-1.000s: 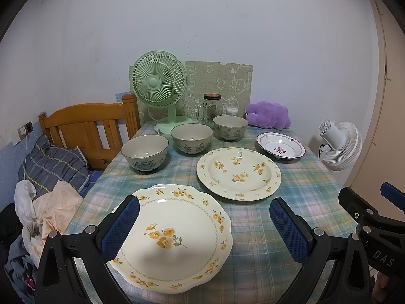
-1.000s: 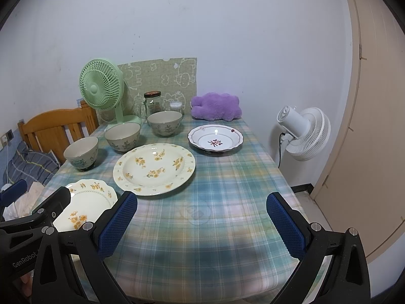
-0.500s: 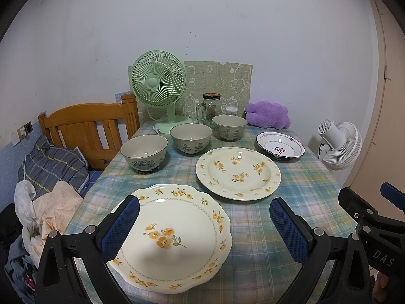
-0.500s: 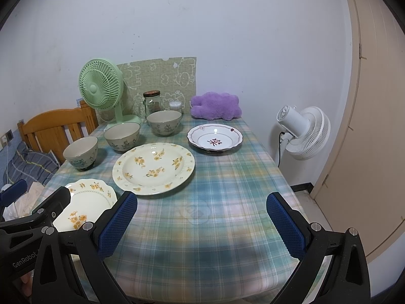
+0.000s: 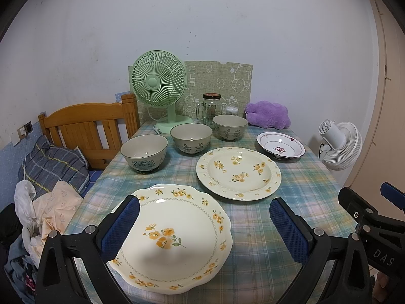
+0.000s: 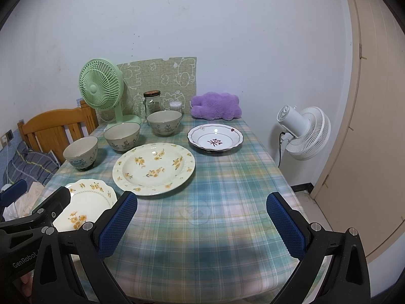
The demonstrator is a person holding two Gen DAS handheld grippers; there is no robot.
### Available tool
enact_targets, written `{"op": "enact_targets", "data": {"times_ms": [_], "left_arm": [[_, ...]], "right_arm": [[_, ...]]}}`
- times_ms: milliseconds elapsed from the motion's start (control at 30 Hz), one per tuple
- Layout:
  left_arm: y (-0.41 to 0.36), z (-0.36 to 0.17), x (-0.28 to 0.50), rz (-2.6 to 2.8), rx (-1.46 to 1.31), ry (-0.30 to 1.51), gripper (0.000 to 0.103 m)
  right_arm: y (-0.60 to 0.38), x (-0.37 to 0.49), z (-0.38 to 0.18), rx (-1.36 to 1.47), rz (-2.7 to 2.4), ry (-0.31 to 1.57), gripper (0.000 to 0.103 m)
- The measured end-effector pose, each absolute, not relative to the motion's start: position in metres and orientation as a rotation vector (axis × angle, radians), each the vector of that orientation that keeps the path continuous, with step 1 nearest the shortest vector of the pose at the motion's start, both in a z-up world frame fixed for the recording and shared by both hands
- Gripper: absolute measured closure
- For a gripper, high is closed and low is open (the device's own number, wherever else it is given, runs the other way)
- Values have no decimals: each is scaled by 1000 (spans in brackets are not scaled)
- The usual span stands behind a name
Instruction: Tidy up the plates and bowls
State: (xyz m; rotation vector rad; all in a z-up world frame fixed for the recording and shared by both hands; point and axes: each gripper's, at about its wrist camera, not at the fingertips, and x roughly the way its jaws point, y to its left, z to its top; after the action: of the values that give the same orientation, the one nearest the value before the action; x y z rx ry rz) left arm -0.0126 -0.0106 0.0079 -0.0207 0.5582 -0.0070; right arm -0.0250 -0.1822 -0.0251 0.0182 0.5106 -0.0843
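Note:
On the plaid table lie a scalloped cream plate point(image 5: 177, 238) with yellow flowers at the front left, a round yellow-flowered plate point(image 5: 238, 172) in the middle, and a small white plate with a red motif point(image 5: 280, 147) at the back right. Three grey-green bowls point(image 5: 144, 153) point(image 5: 191, 138) point(image 5: 229, 126) stand in a row behind them. My left gripper point(image 5: 202, 230) hovers open over the scalloped plate, holding nothing. My right gripper point(image 6: 202, 221) is open above bare cloth at the front right, with the round plate point(image 6: 154, 168) just beyond its left finger.
A green desk fan point(image 5: 162, 88), a glass jar point(image 5: 210, 107), a purple plush point(image 5: 268, 115) and a patterned board stand along the back wall. A wooden chair point(image 5: 88, 126) and piled clothes are left of the table. A white floor fan point(image 6: 303, 131) stands to the right.

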Motion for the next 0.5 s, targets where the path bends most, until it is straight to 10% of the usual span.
{"op": "enact_targets", "data": {"times_ms": [500], "left_arm": [[-1,5,-6,-18,-33,571,0]], "right_arm": [[-178,-21,-25,18,-86,520,0]]}}
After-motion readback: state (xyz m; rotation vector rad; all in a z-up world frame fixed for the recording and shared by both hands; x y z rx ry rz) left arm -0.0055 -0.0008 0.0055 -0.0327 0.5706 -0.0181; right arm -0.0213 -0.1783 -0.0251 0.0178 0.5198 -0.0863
